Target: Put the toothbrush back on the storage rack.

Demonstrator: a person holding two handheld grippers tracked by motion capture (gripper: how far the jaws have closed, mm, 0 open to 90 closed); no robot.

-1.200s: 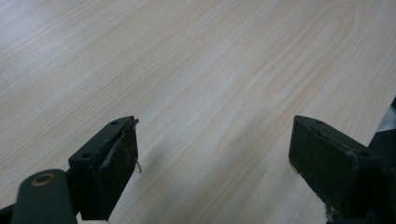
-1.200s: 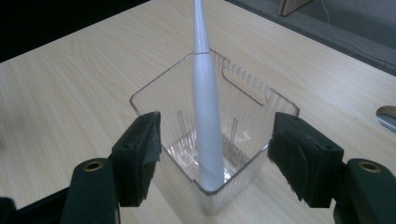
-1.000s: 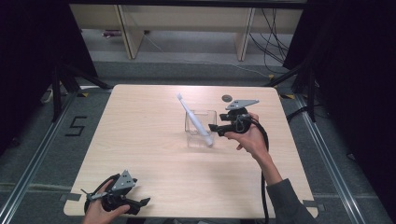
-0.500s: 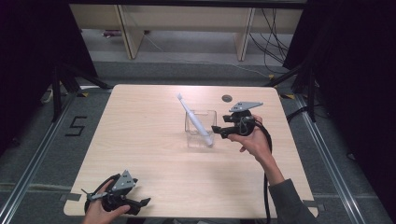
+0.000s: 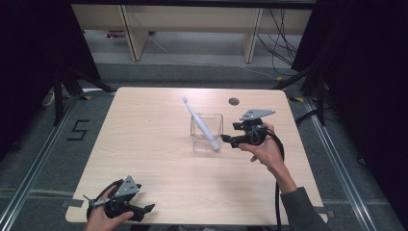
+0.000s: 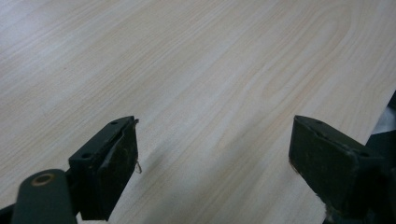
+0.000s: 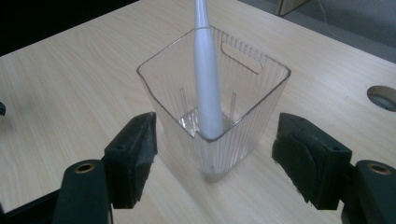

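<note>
A clear ribbed plastic holder (image 5: 208,126) stands upright near the middle of the wooden table. A white toothbrush (image 5: 198,122) leans in it, head up and tilted to the far left. My right gripper (image 5: 226,141) sits just right of the holder, level with it and open. In the right gripper view the holder (image 7: 254,91) and toothbrush (image 7: 206,79) stand just ahead of the right gripper (image 7: 215,161), whose jaws are spread wider than the holder and touch nothing. My left gripper (image 5: 146,210) rests at the table's front left corner, open, and the left gripper (image 6: 212,163) has bare wood between its jaws.
A round cable hole (image 5: 234,101) lies in the table behind the holder, also seen as the hole (image 7: 383,95) at the far right. The table's front edge (image 5: 192,224) runs close to the left hand. Shelving and cables stand beyond the far edge.
My right gripper has drawn back slightly toward the near right, away from the holder. The toothbrush, the holder and the left gripper have not moved.
</note>
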